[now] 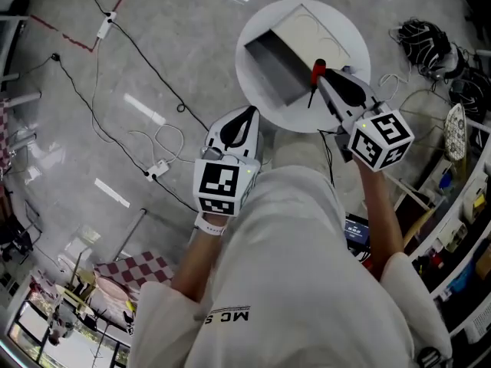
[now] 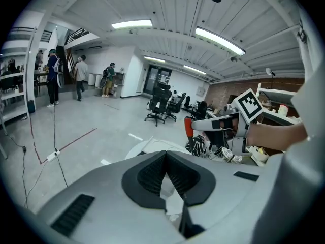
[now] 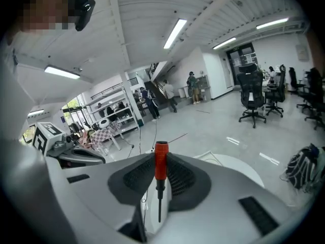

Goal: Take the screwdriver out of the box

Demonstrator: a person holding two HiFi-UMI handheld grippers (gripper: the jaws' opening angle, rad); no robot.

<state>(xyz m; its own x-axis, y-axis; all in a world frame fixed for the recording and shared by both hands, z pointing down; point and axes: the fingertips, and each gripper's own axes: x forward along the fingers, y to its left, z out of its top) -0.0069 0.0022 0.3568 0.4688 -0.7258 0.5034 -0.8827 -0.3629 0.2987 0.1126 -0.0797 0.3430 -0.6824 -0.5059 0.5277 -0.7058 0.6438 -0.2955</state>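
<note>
**One scrap of lettering, two coded cubes**

The only words we can read are on the person's white garment (image 1: 230, 313), well behind both pairs of jaws. It shows the dark letters "MC", then part of another character cut off by a fold.

Behind the jaws of the left gripper (image 1: 244, 117), its marker cube (image 1: 222, 186) shows a black-and-white square code with no letters or numbers. The cube (image 1: 381, 138) behind the right gripper (image 1: 322, 77), whose jaws clamp the screwdriver (image 1: 316, 73), carries codes of the same kind.

A dark packet (image 1: 357, 230) farther back from those jaws has pale print too small for us to read.
</note>
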